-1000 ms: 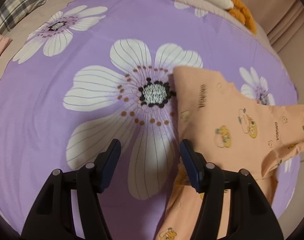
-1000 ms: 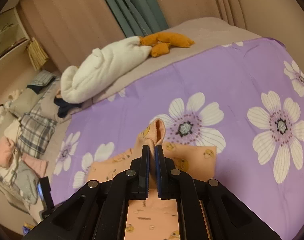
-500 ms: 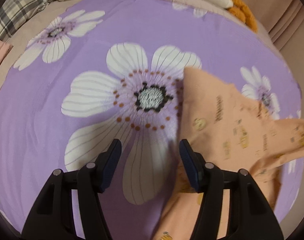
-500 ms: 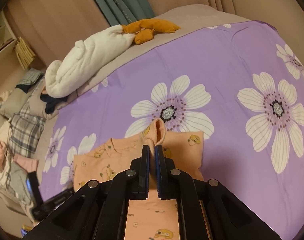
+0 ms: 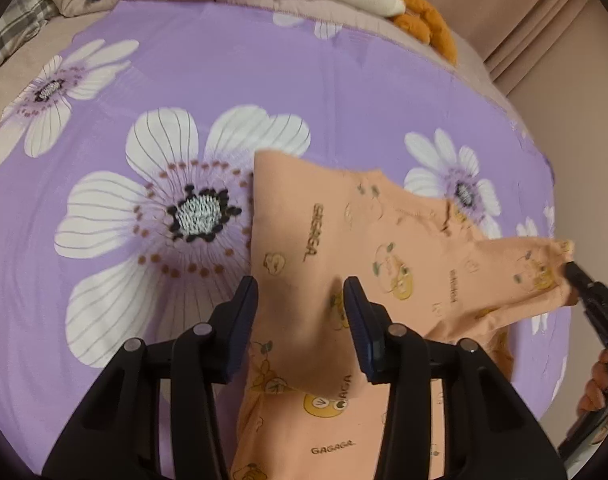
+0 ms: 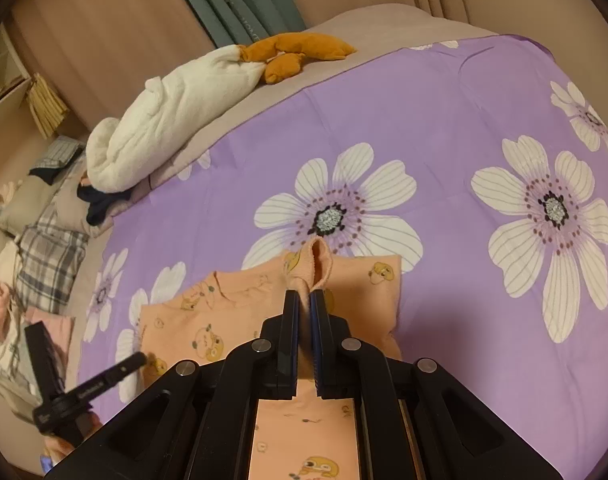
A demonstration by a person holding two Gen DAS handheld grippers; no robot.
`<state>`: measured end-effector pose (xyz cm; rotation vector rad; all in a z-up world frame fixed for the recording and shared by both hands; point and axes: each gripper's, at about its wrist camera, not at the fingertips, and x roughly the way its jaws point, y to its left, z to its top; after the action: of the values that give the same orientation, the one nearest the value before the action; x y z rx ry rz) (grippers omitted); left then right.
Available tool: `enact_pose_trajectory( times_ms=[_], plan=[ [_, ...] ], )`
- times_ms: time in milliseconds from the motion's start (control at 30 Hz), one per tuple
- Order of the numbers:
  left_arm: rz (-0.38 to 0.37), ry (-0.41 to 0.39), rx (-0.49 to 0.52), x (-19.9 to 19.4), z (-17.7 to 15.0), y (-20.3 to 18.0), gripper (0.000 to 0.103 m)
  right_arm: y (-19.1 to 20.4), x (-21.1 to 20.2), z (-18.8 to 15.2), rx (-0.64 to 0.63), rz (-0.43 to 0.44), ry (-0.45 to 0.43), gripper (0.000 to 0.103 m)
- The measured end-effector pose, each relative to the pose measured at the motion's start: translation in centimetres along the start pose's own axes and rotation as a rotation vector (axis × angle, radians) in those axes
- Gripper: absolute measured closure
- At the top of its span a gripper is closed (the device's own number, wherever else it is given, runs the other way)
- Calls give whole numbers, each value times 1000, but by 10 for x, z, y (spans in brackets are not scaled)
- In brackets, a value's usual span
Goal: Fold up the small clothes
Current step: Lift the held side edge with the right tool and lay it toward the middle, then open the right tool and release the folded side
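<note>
Left gripper [image 5: 300,312] now straddles the peach shirt [image 5: 384,248], jaws closing; right gripper [image 6: 305,300] still pinches its cuff.

"GAGAGA" on peach garment [image 5: 332,450]

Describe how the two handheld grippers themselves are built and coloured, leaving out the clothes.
Both are matte black plastic. The left gripper has two angular linkage arms with round silver pivot pins, ending in fingers faced with dark blue pads. The right gripper matches: black arms, silver pins, blue-edged pads. No cables show. The bit of hand in view shows no sleeve.
</note>
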<state>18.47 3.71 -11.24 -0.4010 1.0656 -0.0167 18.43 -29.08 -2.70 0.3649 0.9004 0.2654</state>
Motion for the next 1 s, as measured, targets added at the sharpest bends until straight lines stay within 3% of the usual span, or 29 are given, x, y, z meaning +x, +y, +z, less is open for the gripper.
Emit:
enact_pose_trajectory(
  times_ms=[167,533,700,1000],
  plan=[
    [109,25,18,22,-4,5,59,-5,0,-2,8,-7,7,96],
    [91,34,-32,28,1,27,58,-27,22,-19,34,-47,79,96],
    [100,31,-15,28,0,25,56,-38,36,-29,42,-90,121,96],
    [95,37,-20,28,0,30,55,-54,45,-37,59,-94,176,96]
  ],
)
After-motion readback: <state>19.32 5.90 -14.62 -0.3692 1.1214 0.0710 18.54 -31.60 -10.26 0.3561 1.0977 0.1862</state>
